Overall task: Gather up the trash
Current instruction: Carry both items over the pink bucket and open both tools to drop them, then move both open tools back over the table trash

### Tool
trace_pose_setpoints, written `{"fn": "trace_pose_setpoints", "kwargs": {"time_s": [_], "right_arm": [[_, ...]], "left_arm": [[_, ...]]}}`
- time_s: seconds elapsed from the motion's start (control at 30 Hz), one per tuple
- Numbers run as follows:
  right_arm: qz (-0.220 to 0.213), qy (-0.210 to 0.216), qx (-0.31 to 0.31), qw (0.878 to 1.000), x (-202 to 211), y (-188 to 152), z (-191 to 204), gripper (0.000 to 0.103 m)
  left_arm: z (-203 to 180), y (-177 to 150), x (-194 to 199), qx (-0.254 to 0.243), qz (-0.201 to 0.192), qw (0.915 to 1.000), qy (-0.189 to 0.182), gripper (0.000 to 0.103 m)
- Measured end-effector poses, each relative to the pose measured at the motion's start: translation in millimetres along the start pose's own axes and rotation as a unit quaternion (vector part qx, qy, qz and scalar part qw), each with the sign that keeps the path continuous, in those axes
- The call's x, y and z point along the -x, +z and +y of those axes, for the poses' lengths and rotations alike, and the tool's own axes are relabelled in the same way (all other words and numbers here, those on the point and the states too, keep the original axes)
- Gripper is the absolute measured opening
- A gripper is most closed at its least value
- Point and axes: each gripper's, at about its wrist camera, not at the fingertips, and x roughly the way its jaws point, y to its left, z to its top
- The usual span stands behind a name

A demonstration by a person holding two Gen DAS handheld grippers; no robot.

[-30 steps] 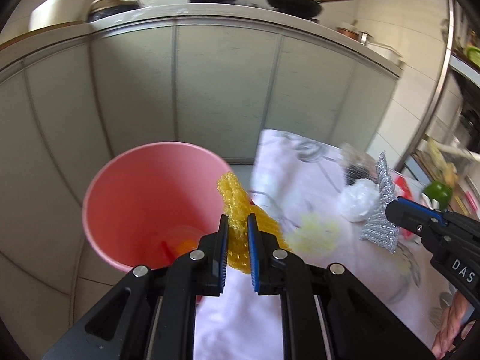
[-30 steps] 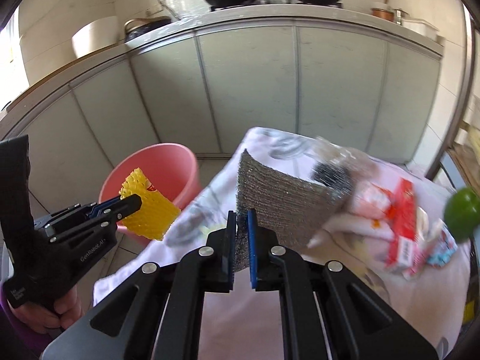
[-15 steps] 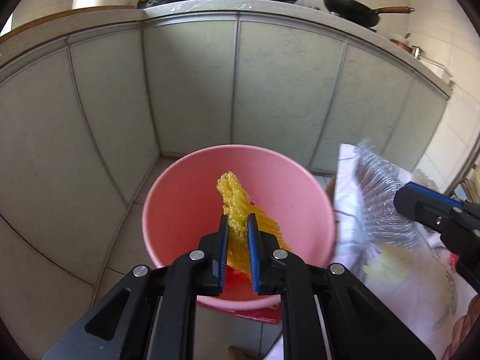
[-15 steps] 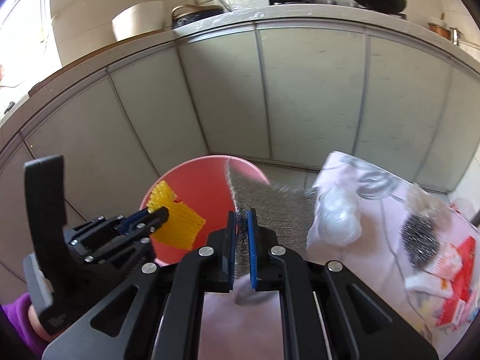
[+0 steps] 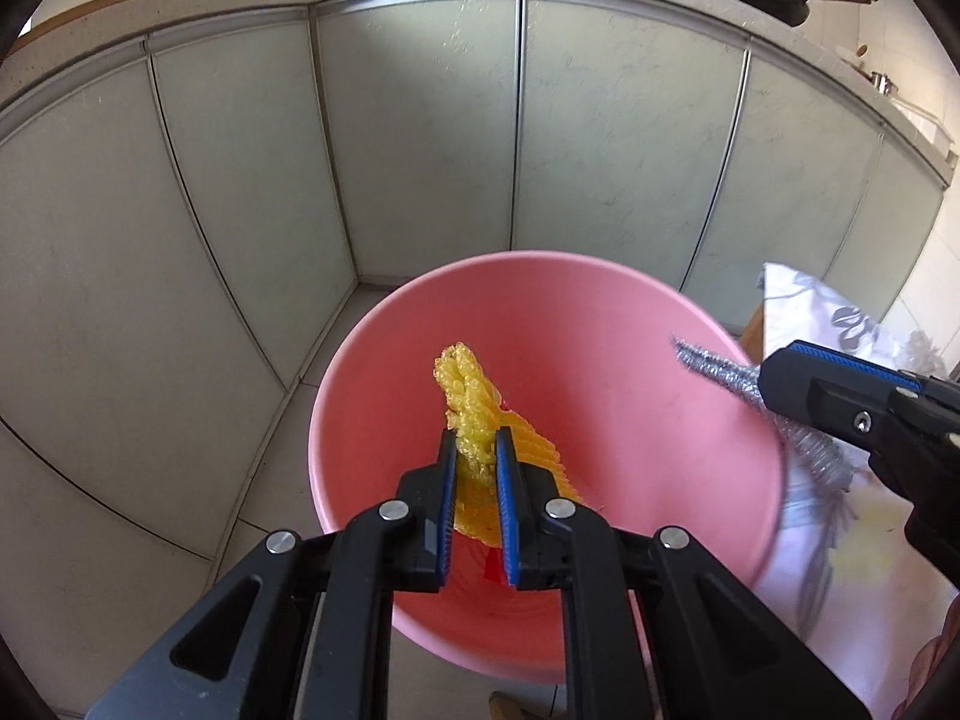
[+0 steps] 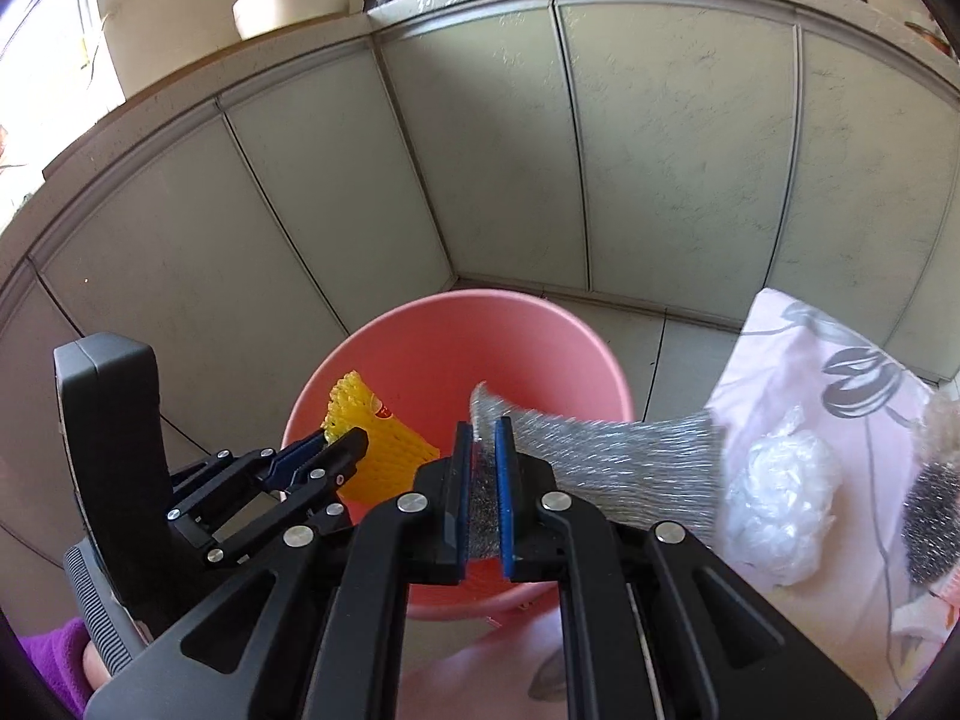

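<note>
Both claws have swung from the cloth-covered counter (image 6: pixel 798 360) to above the round pink plastic bucket (image 5: pixel 600 300), the left claw (image 5: pixel 475 468) clenched on yellow foam netting (image 5: pixel 465 384), the right claw (image 6: pixel 482 480) on silver mesh sheet (image 6: pixel 630 456), so release comes next.

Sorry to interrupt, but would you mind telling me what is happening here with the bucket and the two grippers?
A person is collecting trash with a handheld gripper in each hand. The left gripper is shut on a yellow foam net, held over the open pink bucket. The right gripper is shut on a silver mesh sheet, which reaches over the bucket's rim. Neither piece has been let go yet. A white plastic wad and other scraps lie on the cloth-covered table beside the bucket.
</note>
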Motion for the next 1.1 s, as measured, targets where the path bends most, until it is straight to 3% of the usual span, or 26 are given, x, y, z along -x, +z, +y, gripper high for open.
{"fn": "trace_pose_setpoints", "kwargs": {"time_s": [0.57, 0.63, 0.7, 0.8, 1.1], "right_arm": [[0.043, -0.043, 0.021, 0.998, -38, 0, 1, 0.008], [0.044, -0.05, 0.026, 0.997, -39, 2, 3, 0.011], [0.042, -0.052, 0.029, 0.997, -39, 3, 7, 0.024], [0.038, -0.053, 0.029, 0.997, -34, 0, 7, 0.033], [0.011, -0.067, 0.019, 0.997, 1, -11, -1, 0.035]], "left_arm": [[-1, -3, -27, -0.004, 0.027, 0.9996, -0.004, 0.016], [0, -3, -26, -0.001, 0.029, 0.9996, -0.007, 0.018], [0, -4, -25, 0.001, 0.03, 0.9995, -0.01, 0.025], [1, -3, -22, 0.005, 0.027, 0.9995, -0.014, 0.031], [-4, -2, 6, -0.001, 0.004, 0.9991, -0.043, 0.038]]}}
